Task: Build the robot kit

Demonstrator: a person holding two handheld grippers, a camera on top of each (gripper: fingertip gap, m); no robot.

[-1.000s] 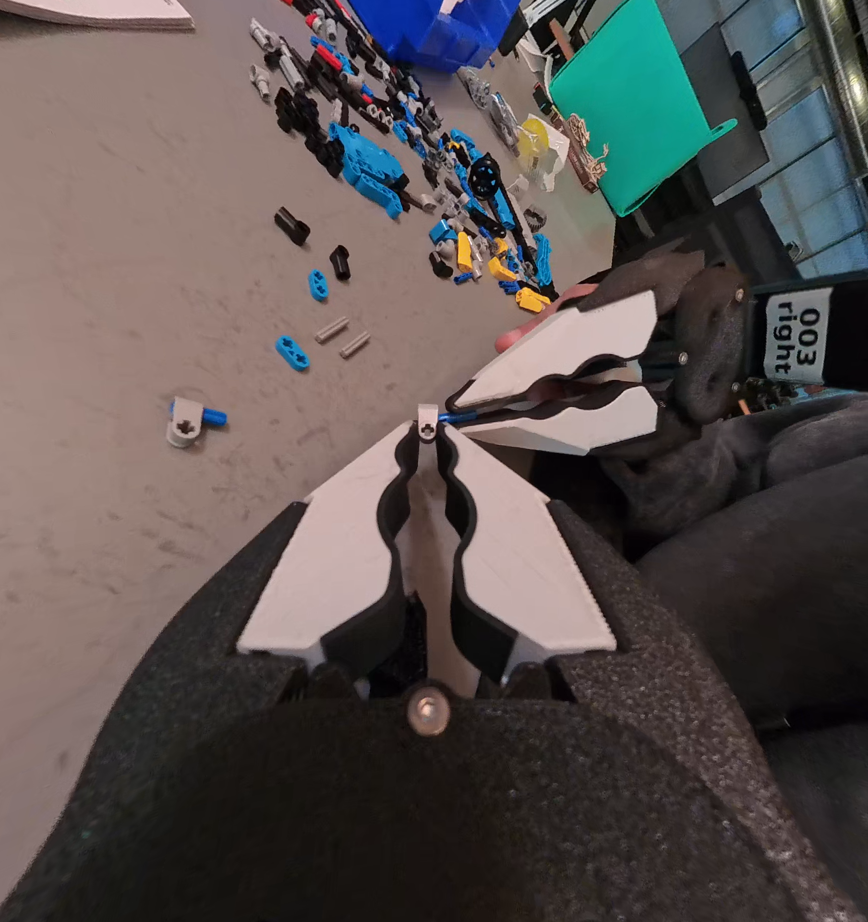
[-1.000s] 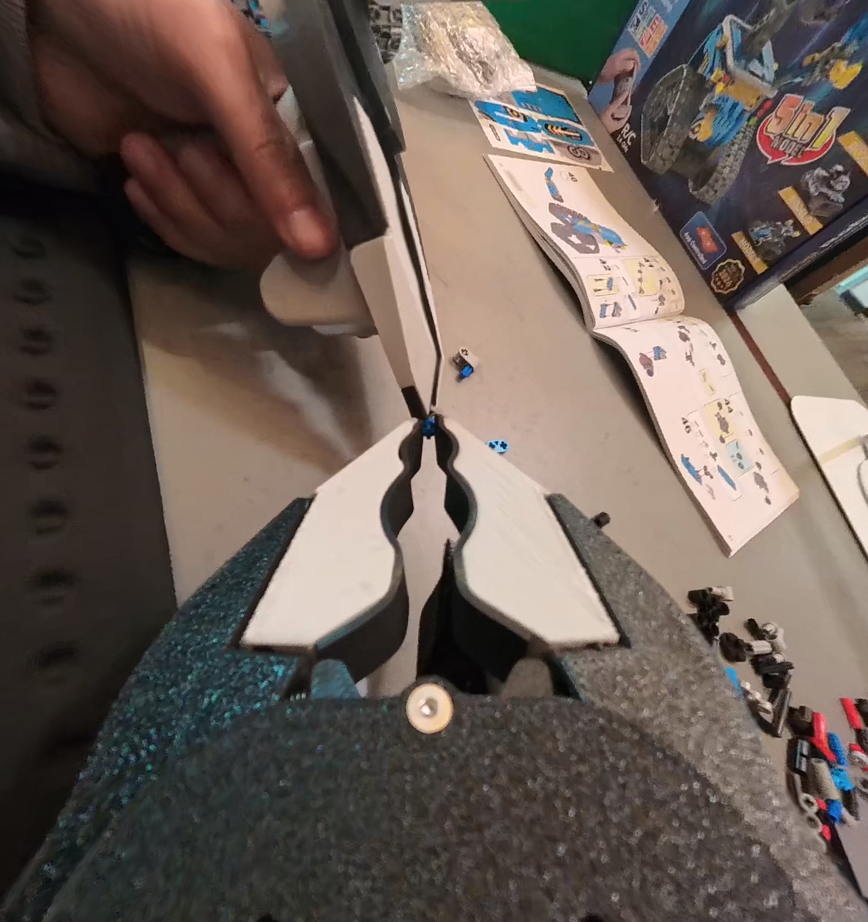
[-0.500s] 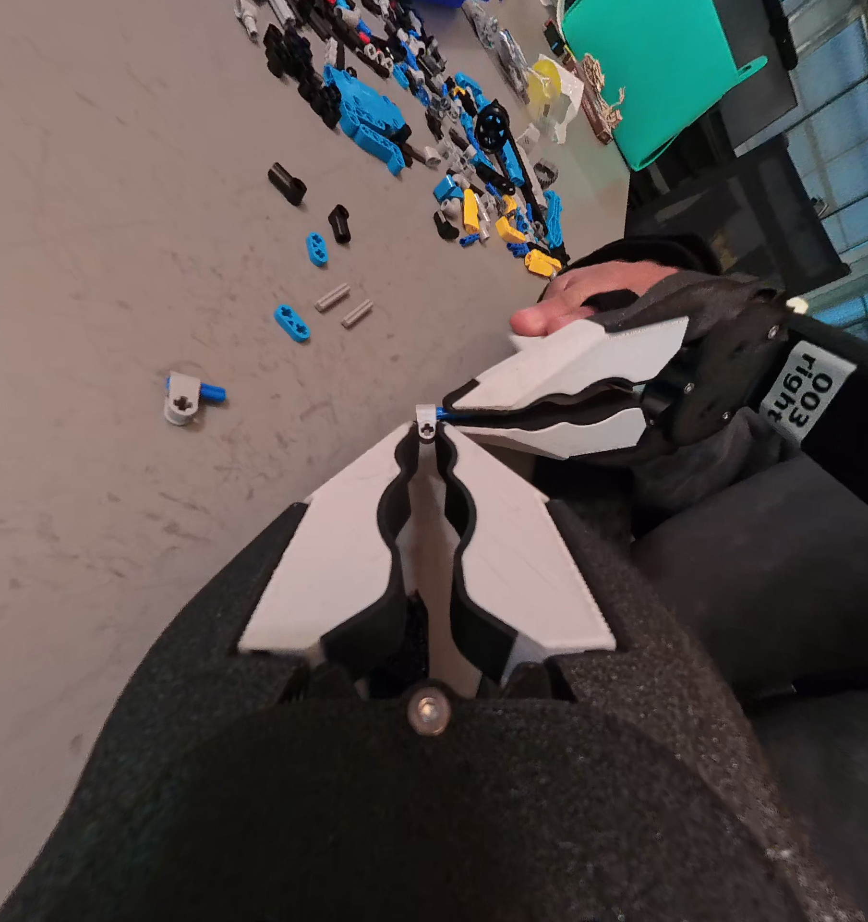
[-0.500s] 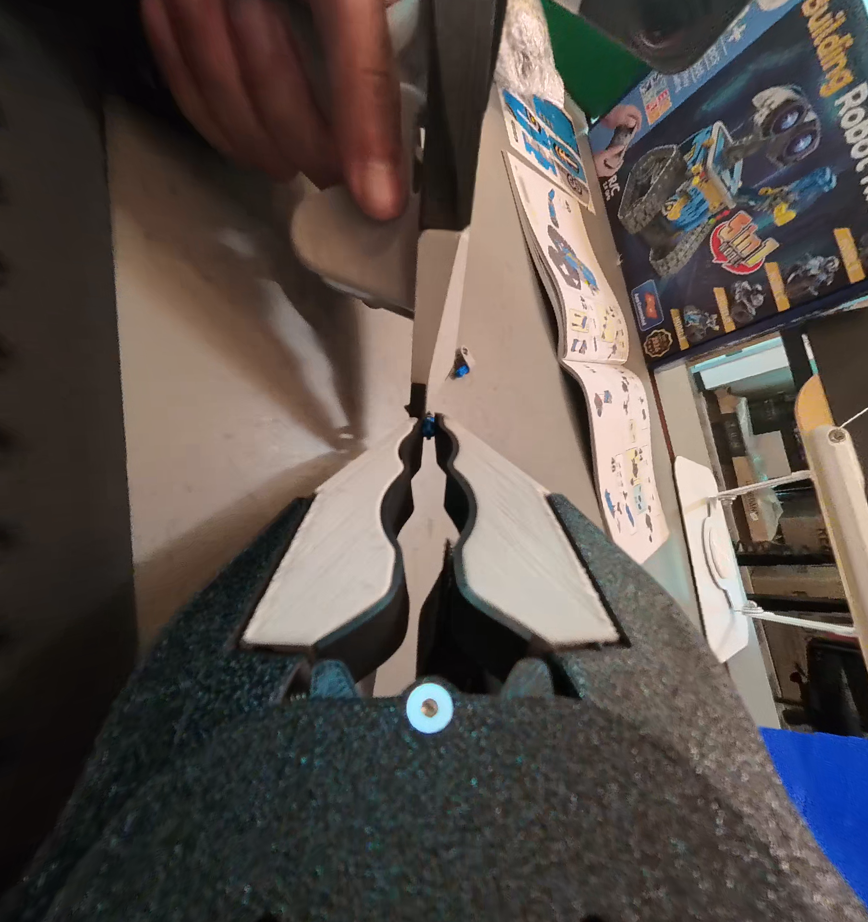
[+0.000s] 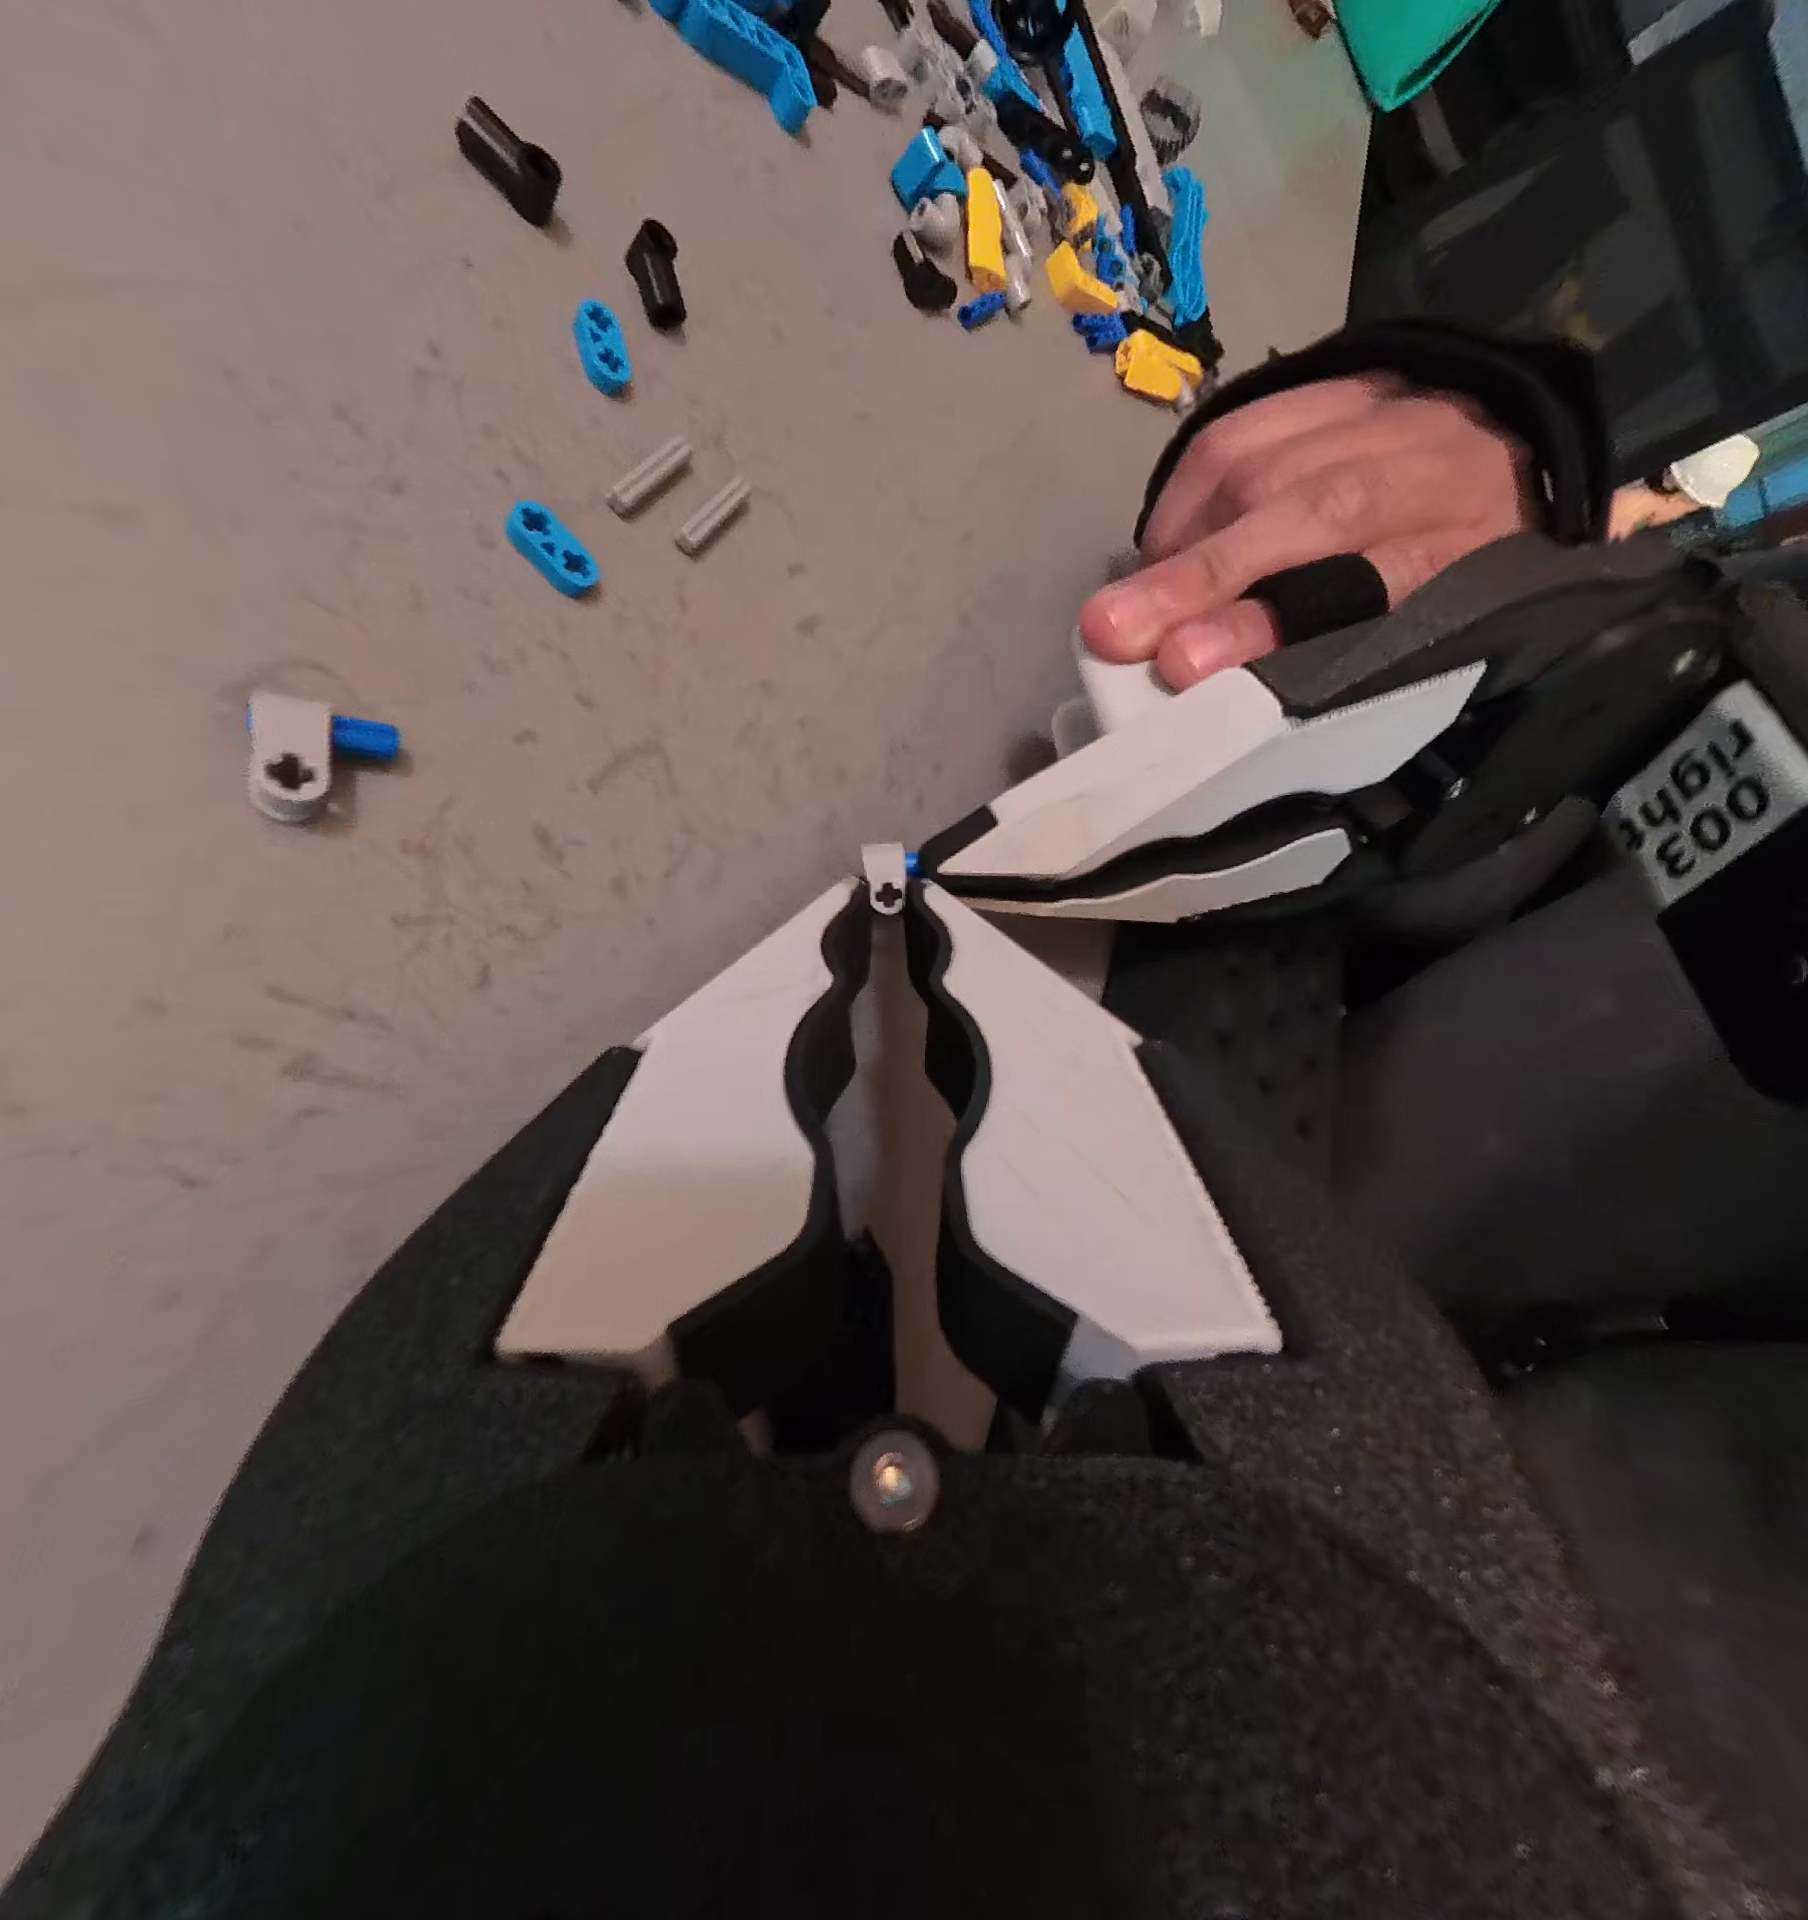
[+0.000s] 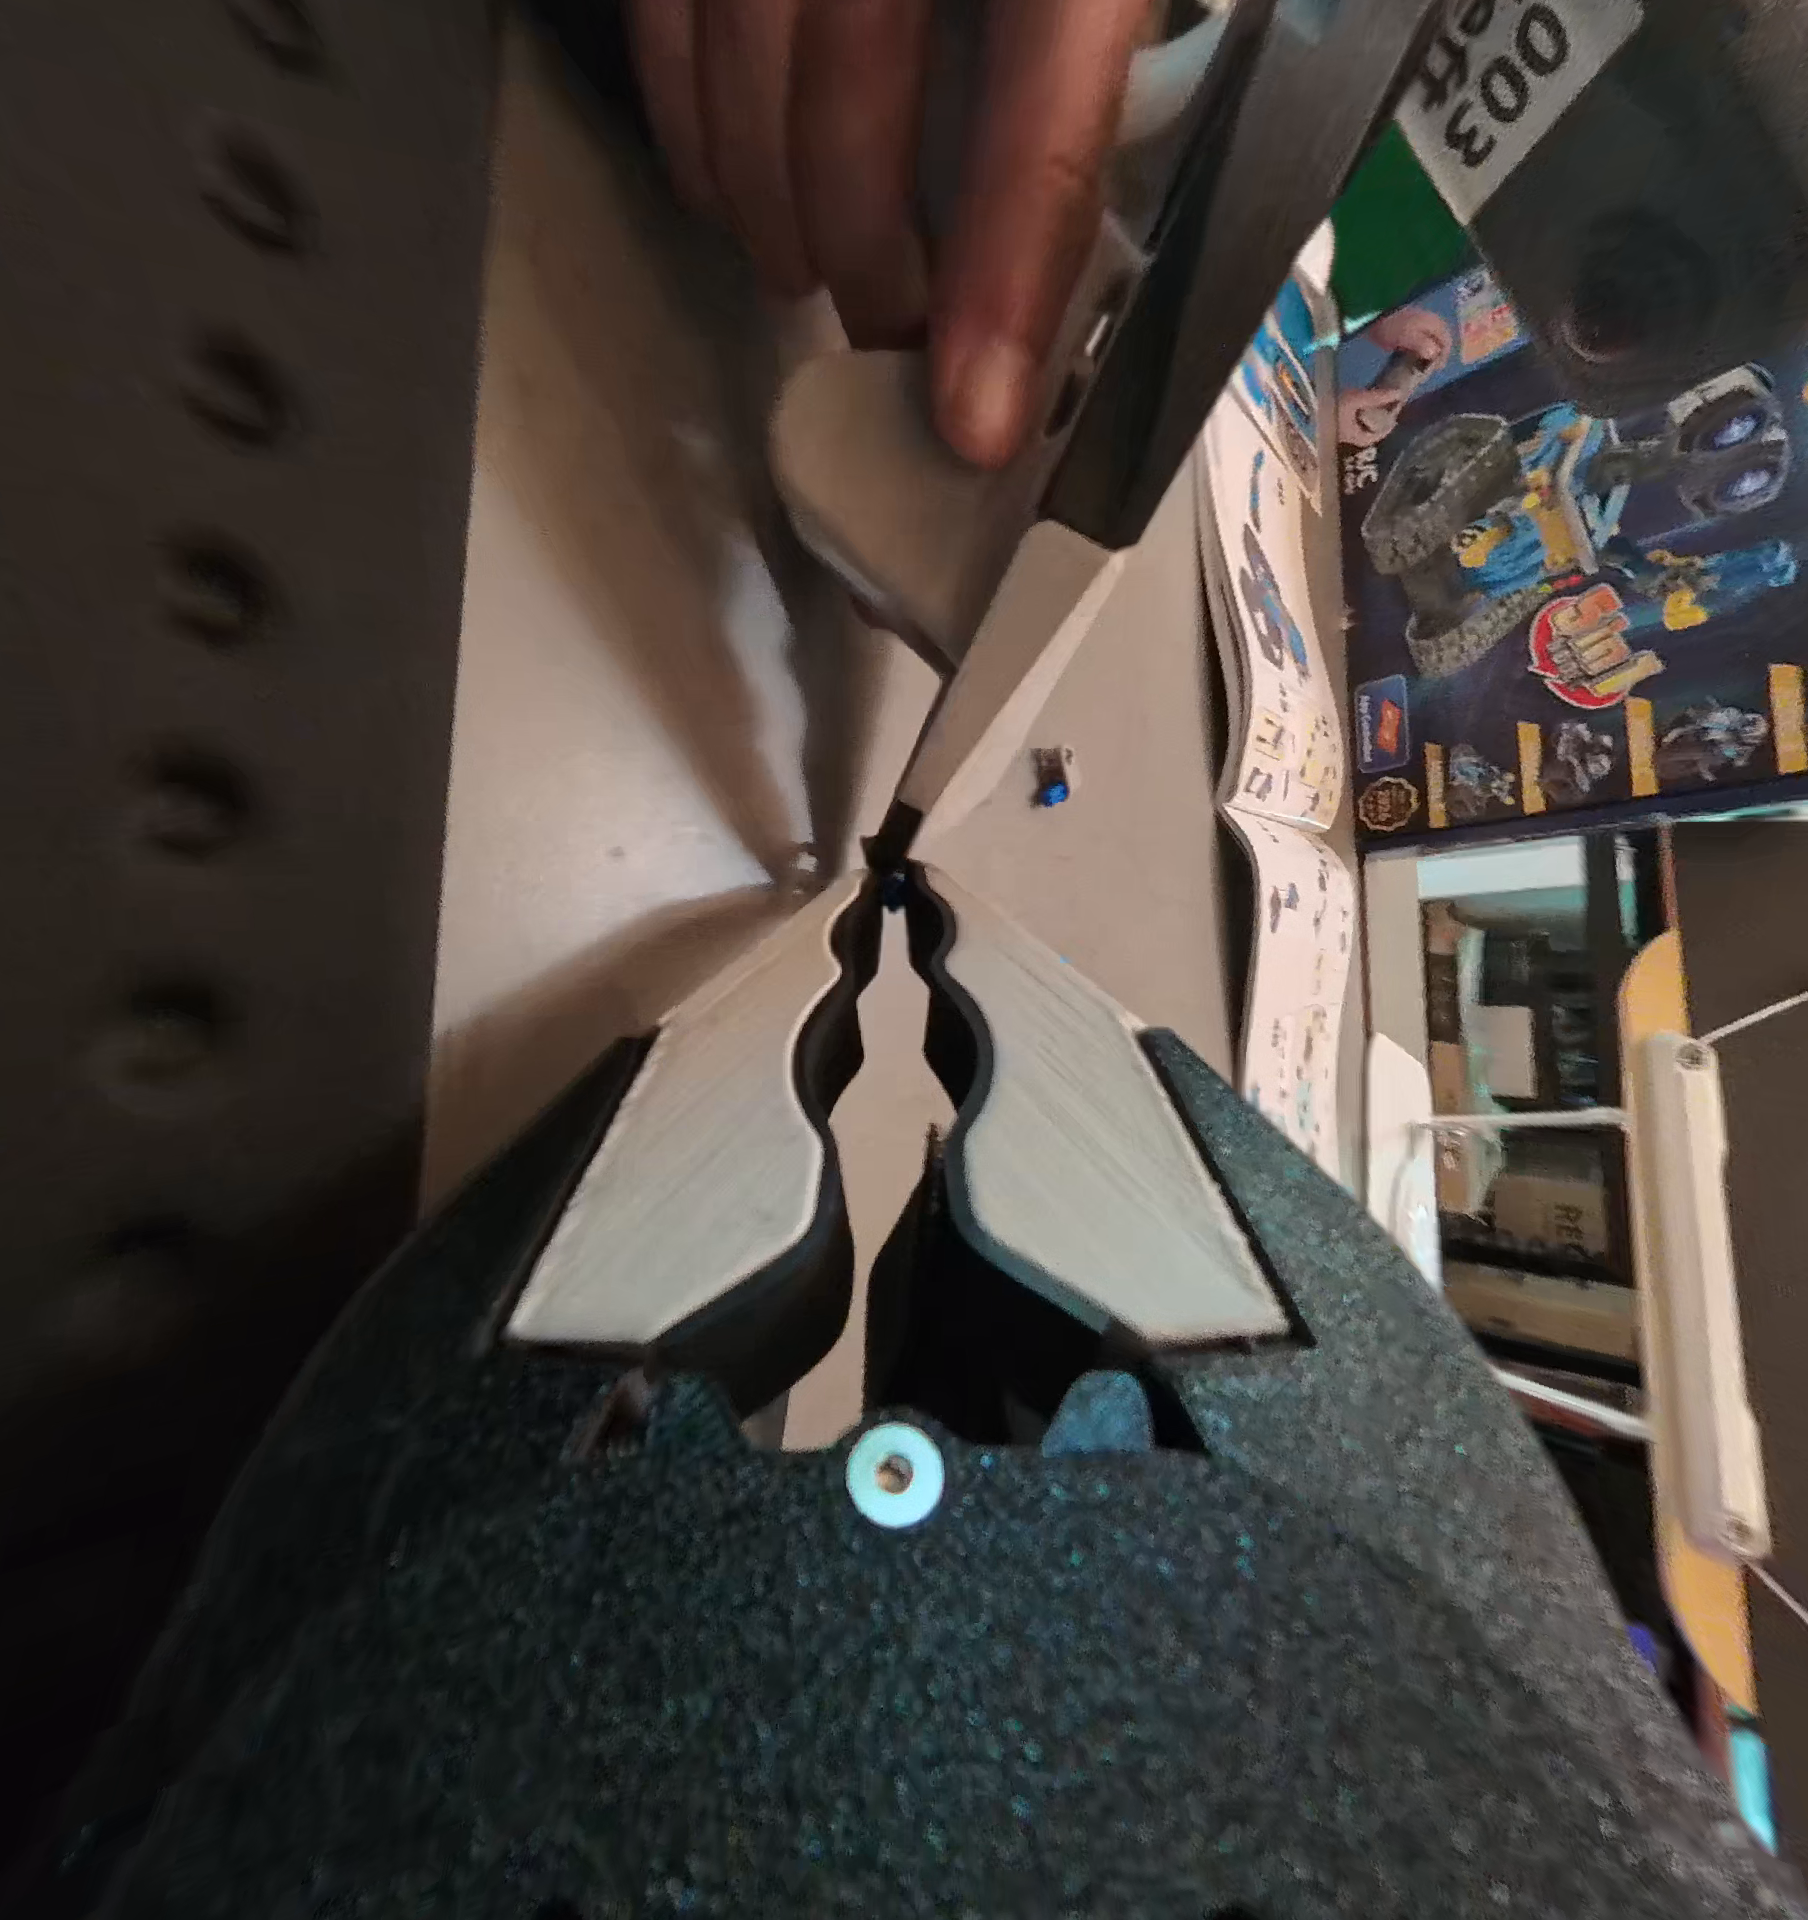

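My left gripper (image 5: 887, 902) is shut on a small grey connector (image 5: 885, 879) with a cross-shaped hole, held above the grey table (image 5: 256, 436). My right gripper (image 6: 892, 891) is shut on a small blue pin (image 6: 892, 889). In the left wrist view the right gripper (image 5: 941, 862) comes in from the right and the blue pin (image 5: 912, 860) touches the connector's side. In the right wrist view the left gripper's fingertips (image 6: 895, 826) meet mine from above, with a hand (image 6: 941, 208) on its handle.
A second grey connector with a blue pin (image 5: 302, 756) lies on the table at left, and shows small in the right wrist view (image 6: 1052, 777). Two blue links (image 5: 552, 534), two grey axles (image 5: 676, 490) and a heap of loose parts (image 5: 1066, 229) lie beyond. An open instruction booklet (image 6: 1284, 727) and a toy kit box (image 6: 1606, 582) lie at right. My two grippers' fingertips are within a few centimetres of each other.
Both grippers have stayed joined tip to tip while turning. The right gripper has rolled so its hand now shows above it, and the loose parts have slid toward the top of the left view.
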